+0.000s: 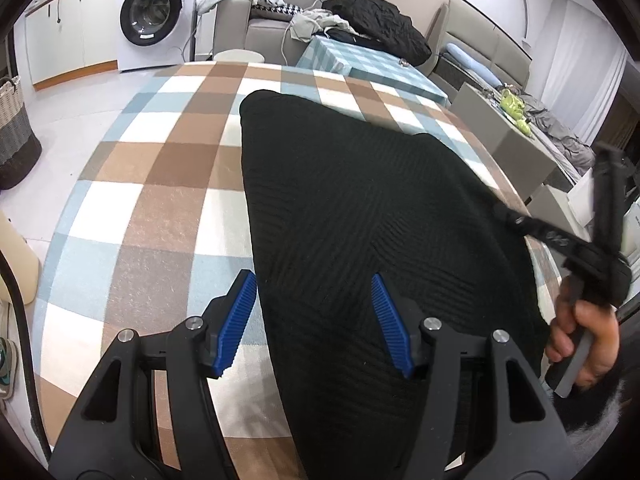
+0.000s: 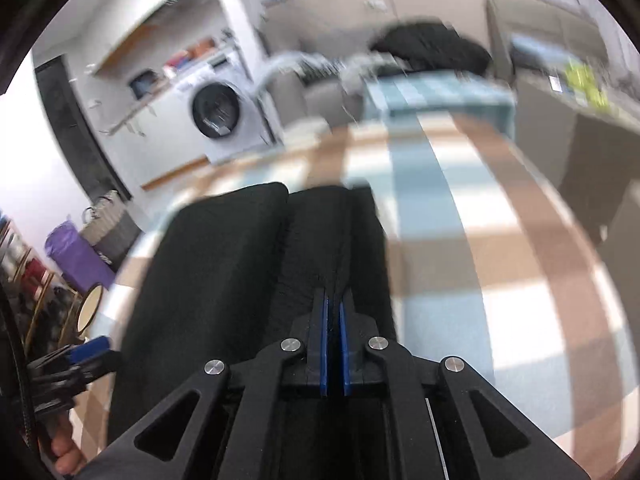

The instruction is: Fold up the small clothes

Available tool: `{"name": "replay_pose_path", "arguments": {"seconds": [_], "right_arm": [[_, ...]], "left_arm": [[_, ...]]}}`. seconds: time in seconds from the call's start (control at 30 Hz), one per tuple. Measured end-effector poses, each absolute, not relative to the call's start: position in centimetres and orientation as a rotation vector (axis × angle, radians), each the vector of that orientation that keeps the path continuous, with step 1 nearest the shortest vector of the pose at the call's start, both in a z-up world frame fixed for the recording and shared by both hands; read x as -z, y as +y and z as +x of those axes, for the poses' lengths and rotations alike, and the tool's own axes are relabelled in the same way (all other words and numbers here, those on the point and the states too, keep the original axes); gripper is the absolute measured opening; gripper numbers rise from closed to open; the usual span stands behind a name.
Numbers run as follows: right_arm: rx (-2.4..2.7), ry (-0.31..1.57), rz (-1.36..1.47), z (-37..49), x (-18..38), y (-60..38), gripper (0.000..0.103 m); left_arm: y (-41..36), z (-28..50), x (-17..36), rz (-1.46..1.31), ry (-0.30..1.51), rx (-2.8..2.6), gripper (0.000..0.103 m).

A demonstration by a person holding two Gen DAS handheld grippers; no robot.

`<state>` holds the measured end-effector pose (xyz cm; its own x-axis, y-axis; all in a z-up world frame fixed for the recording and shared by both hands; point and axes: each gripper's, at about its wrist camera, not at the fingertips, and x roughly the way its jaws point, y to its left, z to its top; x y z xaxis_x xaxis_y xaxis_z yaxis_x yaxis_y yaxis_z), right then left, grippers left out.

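A black ribbed knit garment (image 1: 360, 216) lies on a table with a brown, blue and white checked cloth (image 1: 160, 184). My left gripper (image 1: 316, 304) is open over the garment's near left edge, its blue pads (image 1: 240, 320) apart; one pad is over the cloth, the other over the garment. My right gripper (image 2: 333, 312) is shut on a fold of the same black garment (image 2: 224, 272), which is lifted and bunched in front of it. The right gripper also shows in the left wrist view (image 1: 592, 264) at the garment's right edge. The right wrist view is blurred.
A washing machine (image 1: 156, 12) stands behind the table at the left. A sofa with piled clothes (image 1: 372, 20) and a second table with a blue checked cloth (image 1: 360, 60) are behind. A woven basket (image 1: 16, 136) stands on the floor at the left.
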<state>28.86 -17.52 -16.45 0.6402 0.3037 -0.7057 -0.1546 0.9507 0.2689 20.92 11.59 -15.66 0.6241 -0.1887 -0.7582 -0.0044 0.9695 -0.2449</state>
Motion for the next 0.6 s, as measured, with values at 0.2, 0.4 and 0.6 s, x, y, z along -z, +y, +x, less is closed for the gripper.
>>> {"name": "replay_pose_path", "arguments": {"seconds": [0.2, 0.4, 0.6], "right_arm": [[-0.275, 0.794, 0.206, 28.2, 15.7, -17.7, 0.005], [-0.215, 0.934, 0.190, 29.9, 17.9, -17.9, 0.005], [-0.236, 0.932, 0.342, 26.4, 17.6, -21.1, 0.013]], "left_arm": [[11.6, 20.6, 15.9, -0.227, 0.897, 0.106, 0.057], [11.5, 20.6, 15.9, -0.231, 0.899, 0.109, 0.057], [11.4, 20.3, 15.9, -0.229, 0.896, 0.115, 0.057]]}}
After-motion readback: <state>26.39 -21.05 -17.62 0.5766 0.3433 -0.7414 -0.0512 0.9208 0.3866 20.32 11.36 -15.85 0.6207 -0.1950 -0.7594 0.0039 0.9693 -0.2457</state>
